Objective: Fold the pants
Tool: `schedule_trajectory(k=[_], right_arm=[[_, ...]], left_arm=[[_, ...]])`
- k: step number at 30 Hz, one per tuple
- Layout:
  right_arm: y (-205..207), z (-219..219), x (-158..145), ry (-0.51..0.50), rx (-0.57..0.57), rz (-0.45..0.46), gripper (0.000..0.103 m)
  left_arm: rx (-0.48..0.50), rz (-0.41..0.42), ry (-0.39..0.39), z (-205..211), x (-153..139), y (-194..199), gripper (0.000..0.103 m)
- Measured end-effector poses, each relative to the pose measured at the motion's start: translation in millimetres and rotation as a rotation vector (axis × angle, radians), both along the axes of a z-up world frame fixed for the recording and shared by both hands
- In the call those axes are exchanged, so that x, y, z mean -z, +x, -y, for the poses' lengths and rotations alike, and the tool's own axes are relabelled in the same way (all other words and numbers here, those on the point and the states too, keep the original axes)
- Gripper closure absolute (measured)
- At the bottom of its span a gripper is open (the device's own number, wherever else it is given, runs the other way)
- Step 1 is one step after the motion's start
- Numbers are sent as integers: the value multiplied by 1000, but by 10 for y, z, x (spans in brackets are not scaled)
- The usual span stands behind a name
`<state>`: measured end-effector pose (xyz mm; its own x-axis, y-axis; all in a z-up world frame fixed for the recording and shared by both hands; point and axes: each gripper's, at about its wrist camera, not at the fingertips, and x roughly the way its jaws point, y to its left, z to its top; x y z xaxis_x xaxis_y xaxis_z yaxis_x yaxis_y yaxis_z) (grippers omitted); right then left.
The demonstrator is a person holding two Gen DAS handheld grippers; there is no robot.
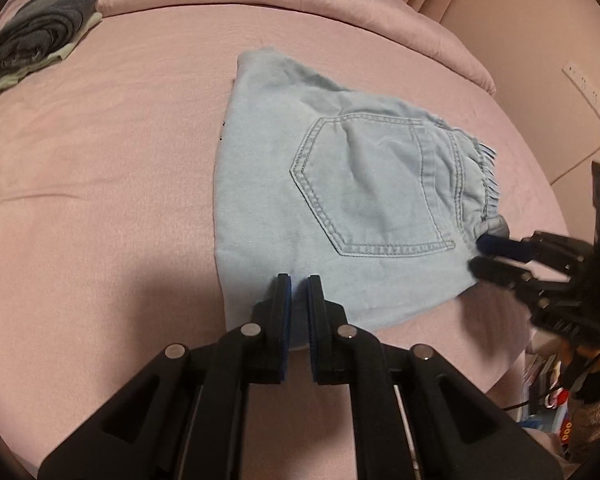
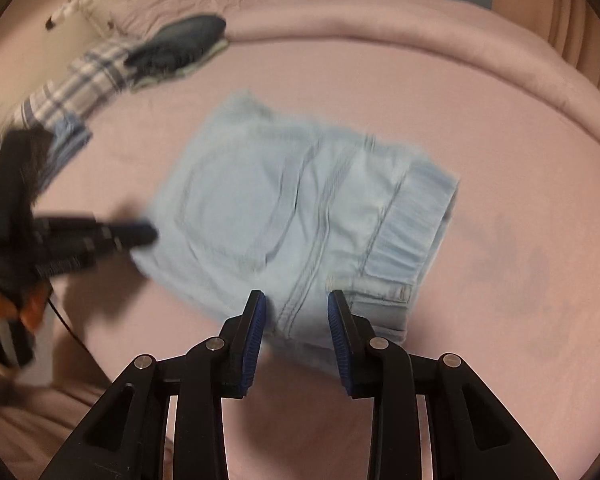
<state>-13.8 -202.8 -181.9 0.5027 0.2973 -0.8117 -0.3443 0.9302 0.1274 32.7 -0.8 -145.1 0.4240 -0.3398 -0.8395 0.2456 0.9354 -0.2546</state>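
A pink-sheeted bed (image 1: 120,152) carries the work; no counter is in sight. On it the light blue denim pants (image 1: 340,184) lie already folded into a compact, roughly square packet, back pocket (image 1: 364,184) up, elastic waistband (image 2: 412,224) at one end. Judging by that shape, the main folds look done; at most a last fold or some tidying remains. A dark folded garment (image 1: 40,36) sits well apart. The left tool (image 1: 299,286) is pinched on the packet's near edge. The right tool (image 2: 296,314) stands partly apart over the waistband corner, gripping nothing.
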Motion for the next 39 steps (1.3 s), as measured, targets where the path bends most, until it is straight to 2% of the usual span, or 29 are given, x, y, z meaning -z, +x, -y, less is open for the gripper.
schedule_trajectory(k=[3,4,6,7,8,9,10,11,17,22,31,39], right_arm=[[54,-8,-43,9,0,2,71],[75,35,-74,39,5,-13,71],[79,213,-155,168,29,-36,68],[77,347,-215,265,45,-38,64],[75,457,-257,338,63,-37,54],[71,602,-298,408,100,-31,39],[67,694,-309,438,125,-26,33],[67,787,-310,462,156,-23,27],[128,1144,-28,640,284,-118,27],[123,1208,152,692,310,-171,27],[226,964,221,631,244,-233,26],[322,913,273,597,238,-251,26]], left_arm=[[2,13,25,-57,6,-30,95],[3,17,33,-55,-10,-38,93],[5,33,47,-52,-57,-62,81],[6,48,49,-55,-89,-71,61],[0,63,53,-64,-120,-79,37],[-22,82,73,-81,-160,-77,29],[-34,95,85,-66,-185,-38,26],[-41,106,90,-82,-208,-26,26],[-67,121,85,-179,-257,55,26],[-85,102,63,-240,-253,98,26],[-89,71,52,-248,-185,189,26],[-79,55,38,-263,-135,277,26]])
